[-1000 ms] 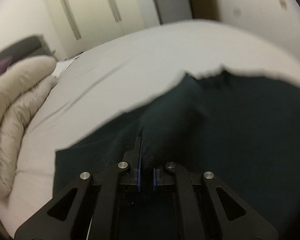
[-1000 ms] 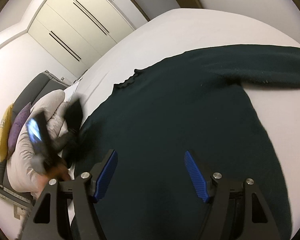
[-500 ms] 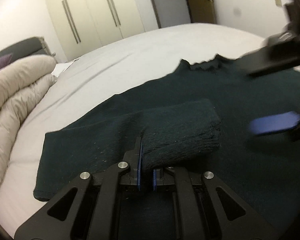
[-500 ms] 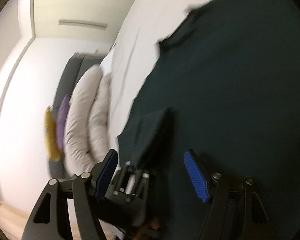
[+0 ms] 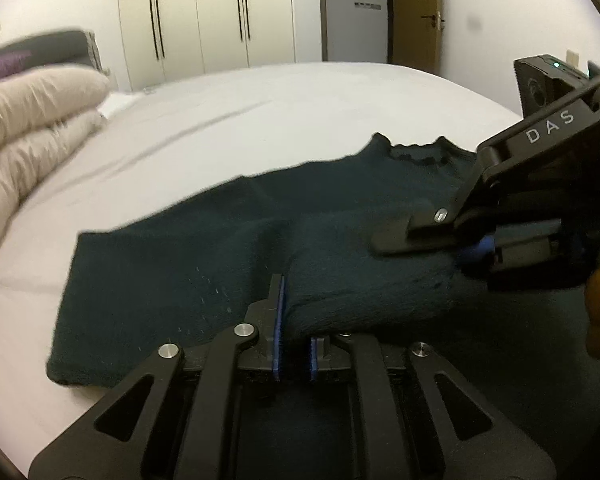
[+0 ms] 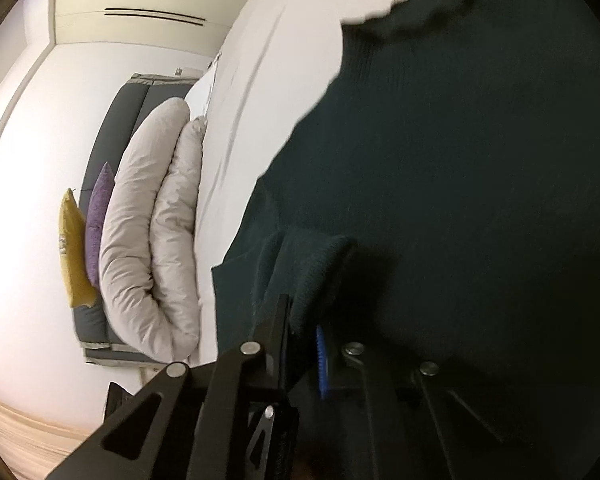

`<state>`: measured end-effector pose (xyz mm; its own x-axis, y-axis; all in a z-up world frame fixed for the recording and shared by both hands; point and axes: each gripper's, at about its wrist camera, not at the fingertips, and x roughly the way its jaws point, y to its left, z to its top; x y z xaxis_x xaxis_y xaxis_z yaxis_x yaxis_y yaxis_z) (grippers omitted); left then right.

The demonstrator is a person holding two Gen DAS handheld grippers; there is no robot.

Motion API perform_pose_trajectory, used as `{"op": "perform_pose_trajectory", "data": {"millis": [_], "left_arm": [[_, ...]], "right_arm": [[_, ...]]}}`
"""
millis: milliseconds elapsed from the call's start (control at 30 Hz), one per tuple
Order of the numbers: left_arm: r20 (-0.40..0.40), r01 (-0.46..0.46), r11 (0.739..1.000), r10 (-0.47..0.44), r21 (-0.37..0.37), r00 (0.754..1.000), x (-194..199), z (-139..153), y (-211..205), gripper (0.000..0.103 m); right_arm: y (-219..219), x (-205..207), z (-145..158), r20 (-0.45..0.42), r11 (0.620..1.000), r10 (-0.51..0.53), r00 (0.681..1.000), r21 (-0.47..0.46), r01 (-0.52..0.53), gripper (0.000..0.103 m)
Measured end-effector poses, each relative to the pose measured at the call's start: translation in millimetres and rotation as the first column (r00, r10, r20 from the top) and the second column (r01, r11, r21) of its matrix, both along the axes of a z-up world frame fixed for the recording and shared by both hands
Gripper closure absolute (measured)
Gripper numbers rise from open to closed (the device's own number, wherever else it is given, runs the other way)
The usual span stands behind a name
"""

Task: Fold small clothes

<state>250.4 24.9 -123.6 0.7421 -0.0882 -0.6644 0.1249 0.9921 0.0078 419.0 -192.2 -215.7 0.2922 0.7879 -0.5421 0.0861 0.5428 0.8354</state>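
A dark green sweater (image 5: 160, 272) (image 6: 460, 160) lies flat on the white bed (image 5: 260, 112), its scalloped collar (image 5: 416, 152) at the far side. One sleeve (image 5: 360, 292) (image 6: 308, 264) is folded over the sweater's body. My left gripper (image 5: 296, 336) pinches this sleeve near its middle; its jaws are just starting to open, with fabric still between the pads. From the right, my right gripper (image 5: 420, 256) (image 6: 302, 328) is closing on the sleeve's cuff end, and the knit fills the gap between its fingers.
A folded beige duvet (image 5: 28, 120) (image 6: 152, 240) lies at the head of the bed, with a purple cushion (image 6: 96, 216) and a yellow cushion (image 6: 72, 248) against a grey headboard behind it. Pale wardrobe doors (image 5: 204, 20) and a wooden door (image 5: 412, 12) stand beyond the bed.
The right gripper swung in from the right, turned toward the sleeve and closed on its cuff end. The left gripper carried the sleeve across the sweater's body and lowered it.
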Motion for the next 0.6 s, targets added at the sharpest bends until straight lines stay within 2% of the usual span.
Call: {"op": "perform_pose_trajectory", "data": {"millis": [100, 133, 167, 200, 267, 367, 500, 600], "left_arm": [[-0.038, 0.001, 0.989, -0.007, -0.149, 0.999, -19, 11, 18, 0.078], [-0.035, 0.005, 0.986, -0.010, -0.164, 0.999, -27, 13, 20, 0.060], [-0.025, -0.003, 0.988, 0.000, -0.155, 1.000, -39, 14, 20, 0.035], [-0.008, -0.021, 0.990, 0.020, -0.138, 1.000, -49, 13, 21, 0.027], [0.009, -0.023, 0.990, 0.024, -0.139, 1.000, -64, 13, 24, 0.025], [-0.006, -0.046, 0.981, 0.045, -0.187, 0.999, -72, 10, 39, 0.025], [-0.056, -0.127, 0.955, 0.116, -0.269, 0.992, -71, 6, 66, 0.025], [-0.088, -0.182, 0.930, 0.163, -0.318, 0.983, -67, 3, 85, 0.025]], "right_arm": [[-20, 1, 15, 0.050, 0.999, -0.021, 0.999, -0.042, 0.024, 0.094], [-28, 0, 19, 0.060, 0.998, -0.032, 0.998, -0.053, 0.035, 0.094], [-37, 0, 23, 0.073, 0.997, -0.045, 0.996, -0.065, 0.050, 0.094], [-45, 0, 25, 0.082, 0.995, -0.056, 0.995, -0.076, 0.062, 0.094], [-66, -3, 30, 0.096, 0.990, -0.082, 0.992, -0.105, 0.092, 0.094], [-104, -14, 29, 0.105, 0.980, -0.122, 0.987, -0.143, 0.137, 0.094], [-153, -24, 22, 0.089, 0.964, -0.193, 0.977, -0.167, 0.205, 0.094], [-174, -33, 13, 0.074, 0.956, -0.231, 0.970, -0.170, 0.240, 0.094]]}}
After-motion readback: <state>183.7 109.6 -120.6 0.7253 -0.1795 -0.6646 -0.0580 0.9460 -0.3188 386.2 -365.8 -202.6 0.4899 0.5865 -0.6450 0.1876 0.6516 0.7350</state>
